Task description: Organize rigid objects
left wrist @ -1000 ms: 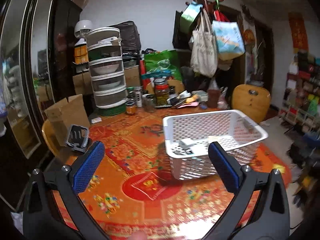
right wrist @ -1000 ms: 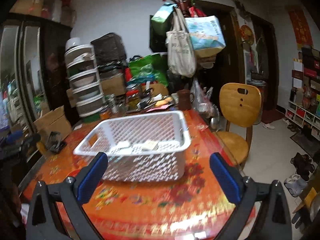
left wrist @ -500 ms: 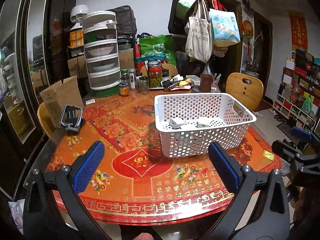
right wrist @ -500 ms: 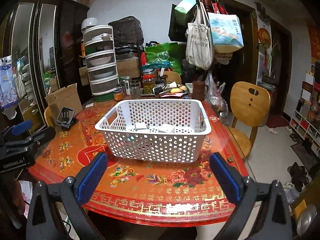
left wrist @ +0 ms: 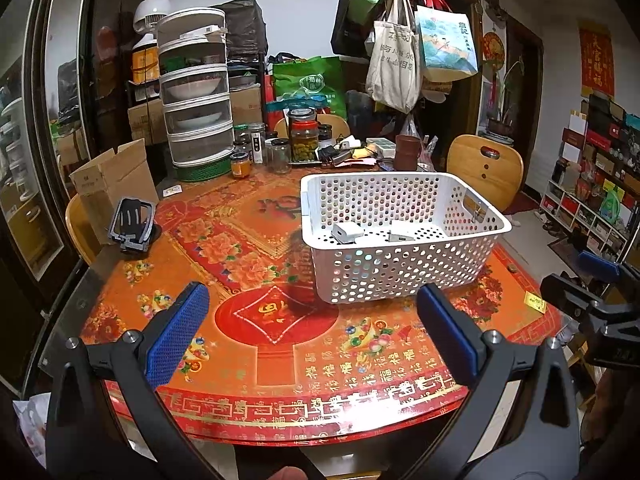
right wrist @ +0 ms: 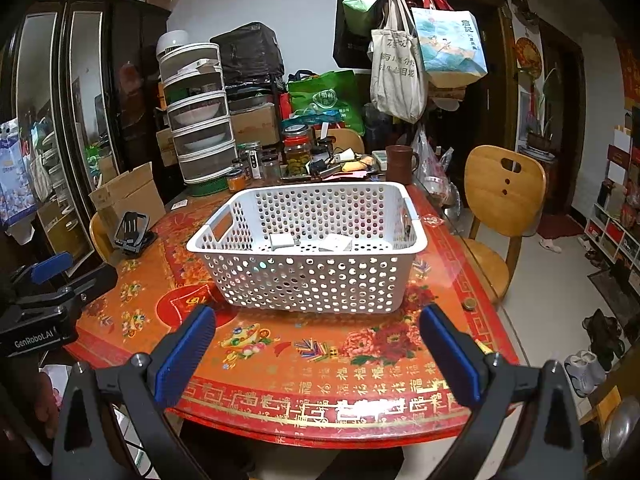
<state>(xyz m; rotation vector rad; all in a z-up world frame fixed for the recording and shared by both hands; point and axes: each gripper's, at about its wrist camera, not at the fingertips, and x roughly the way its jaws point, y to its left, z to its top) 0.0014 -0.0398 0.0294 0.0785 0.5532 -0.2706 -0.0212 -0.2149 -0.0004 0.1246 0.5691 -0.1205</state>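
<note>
A white perforated basket stands on the round red table; it also shows in the right wrist view. Small white charger blocks lie inside it, also seen in the right wrist view. A black phone stand sits at the table's left edge, also visible in the right wrist view. My left gripper is open and empty, held back over the table's near edge. My right gripper is open and empty, also near the front edge.
Jars, a stacked food cover and clutter crowd the table's far side. A cardboard box stands at the left. A wooden chair stands at the right. A coin lies near the right rim.
Both grippers have pulled back from the basket toward the table's near edge, so more of the table shows. Both stay open and empty.
</note>
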